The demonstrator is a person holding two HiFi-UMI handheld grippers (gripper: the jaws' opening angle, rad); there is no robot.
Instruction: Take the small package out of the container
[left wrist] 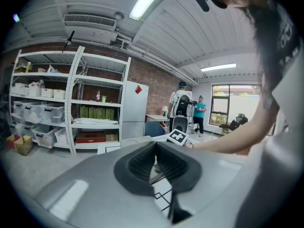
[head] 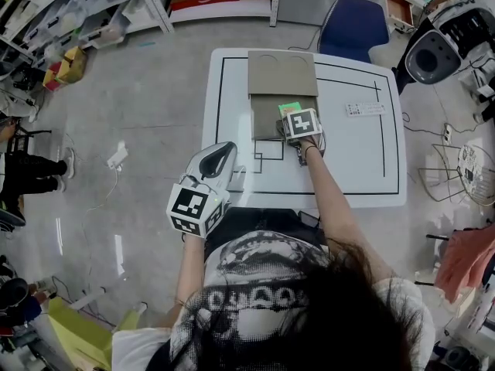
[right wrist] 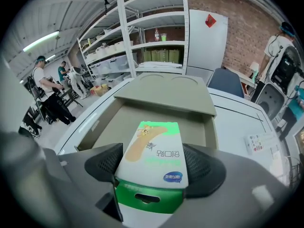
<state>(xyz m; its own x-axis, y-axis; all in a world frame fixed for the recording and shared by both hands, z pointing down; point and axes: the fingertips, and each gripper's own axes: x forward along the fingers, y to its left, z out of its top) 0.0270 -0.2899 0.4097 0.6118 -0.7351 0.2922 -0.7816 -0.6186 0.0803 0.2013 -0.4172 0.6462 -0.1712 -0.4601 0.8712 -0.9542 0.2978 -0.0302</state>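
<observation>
A small green-and-white package [right wrist: 154,156] lies between the two dark pads of my right gripper [right wrist: 153,167], and both pads touch its sides. The package is held over the front part of the open beige container [right wrist: 118,122], whose lid [right wrist: 166,96] lies across the far half. From the head view the package [head: 289,108] shows just past the right gripper [head: 292,119], at the container's [head: 265,114] right side. My left gripper [head: 220,157] hovers at the table's near left edge, its jaws together with nothing between them [left wrist: 156,167].
The container stands on a white table [head: 348,161] with black lines. A small printed card [head: 365,109] lies at the table's right. A blue chair [head: 352,25] stands behind it. Shelving [left wrist: 57,108] and standing people [left wrist: 183,108] fill the room's far side.
</observation>
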